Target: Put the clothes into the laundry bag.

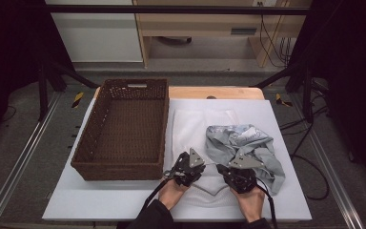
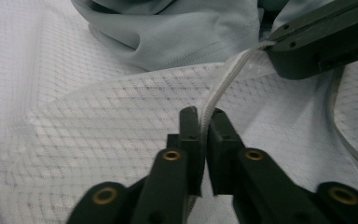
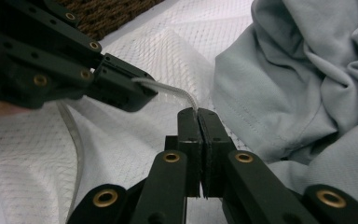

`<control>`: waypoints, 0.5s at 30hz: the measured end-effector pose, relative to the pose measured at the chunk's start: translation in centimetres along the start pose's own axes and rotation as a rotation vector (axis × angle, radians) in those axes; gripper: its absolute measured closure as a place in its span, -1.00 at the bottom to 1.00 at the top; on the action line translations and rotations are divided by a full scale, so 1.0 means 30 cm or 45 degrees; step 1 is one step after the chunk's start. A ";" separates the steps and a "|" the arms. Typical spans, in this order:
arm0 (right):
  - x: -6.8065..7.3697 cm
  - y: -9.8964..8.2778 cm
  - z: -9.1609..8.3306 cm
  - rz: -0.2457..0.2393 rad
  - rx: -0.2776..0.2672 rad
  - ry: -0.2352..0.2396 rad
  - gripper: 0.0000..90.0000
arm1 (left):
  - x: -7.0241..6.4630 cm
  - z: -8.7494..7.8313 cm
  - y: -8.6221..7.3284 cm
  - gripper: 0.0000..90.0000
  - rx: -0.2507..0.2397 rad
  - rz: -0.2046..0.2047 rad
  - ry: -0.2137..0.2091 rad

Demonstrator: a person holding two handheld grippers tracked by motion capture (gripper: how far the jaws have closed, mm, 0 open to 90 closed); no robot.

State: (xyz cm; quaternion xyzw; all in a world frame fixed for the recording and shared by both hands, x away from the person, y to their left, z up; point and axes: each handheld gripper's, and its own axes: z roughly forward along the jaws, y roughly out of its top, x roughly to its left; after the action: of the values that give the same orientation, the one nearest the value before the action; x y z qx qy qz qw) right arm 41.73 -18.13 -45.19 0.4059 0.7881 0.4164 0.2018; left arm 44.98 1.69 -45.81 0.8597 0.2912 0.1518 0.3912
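Note:
A white mesh bag (image 1: pixel 195 128) lies flat on the table, and a crumpled pale grey-blue garment (image 1: pixel 244 142) rests partly on its right side. My left gripper (image 2: pixel 204 122) is shut on the bag's white edge band (image 2: pixel 224 78), lifted just off the surface. That band runs taut to my right gripper (image 3: pixel 197 114), which is shut on the same band (image 3: pixel 173 88) a short way along. In the high view the left gripper (image 1: pixel 201 166) and right gripper (image 1: pixel 224 169) face each other at the bag's near edge. The garment (image 3: pixel 298 70) lies just beyond both.
A brown wicker basket (image 1: pixel 83 143) with nothing in it stands to the left of the bag, close to my left gripper. A white mat (image 1: pixel 286 191) covers the table. Dark frame legs and cables stand beyond the table's right side.

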 end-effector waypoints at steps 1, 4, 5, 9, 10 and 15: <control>0.000 -0.001 0.002 0.000 0.005 0.004 0.97 | 0.001 -0.004 0.000 0.93 0.006 -0.002 -0.007; 0.000 -0.001 0.002 0.003 0.012 0.008 0.89 | -0.004 -0.013 0.001 0.94 0.001 0.005 -0.016; -0.005 0.001 -0.014 0.002 -0.012 0.014 0.71 | -0.005 -0.018 0.002 0.94 -0.002 -0.005 -0.023; -0.027 0.009 -0.078 -0.007 -0.072 -0.042 0.47 | -0.001 -0.023 0.000 0.94 0.000 -0.015 -0.032; -0.044 0.012 -0.106 -0.001 -0.094 -0.074 0.39 | -0.001 -0.026 -0.001 0.94 -0.003 -0.023 -0.037; -0.163 -0.011 -0.239 0.086 -0.113 -0.234 -0.08 | 0.003 -0.043 -0.009 0.94 -0.017 -0.021 -0.045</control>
State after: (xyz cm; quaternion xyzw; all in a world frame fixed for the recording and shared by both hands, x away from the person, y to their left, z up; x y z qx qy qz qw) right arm 39.74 -25.72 -41.45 0.4593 0.7329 0.4187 0.2768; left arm 44.32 2.64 -45.19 0.8573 0.2903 0.1350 0.4032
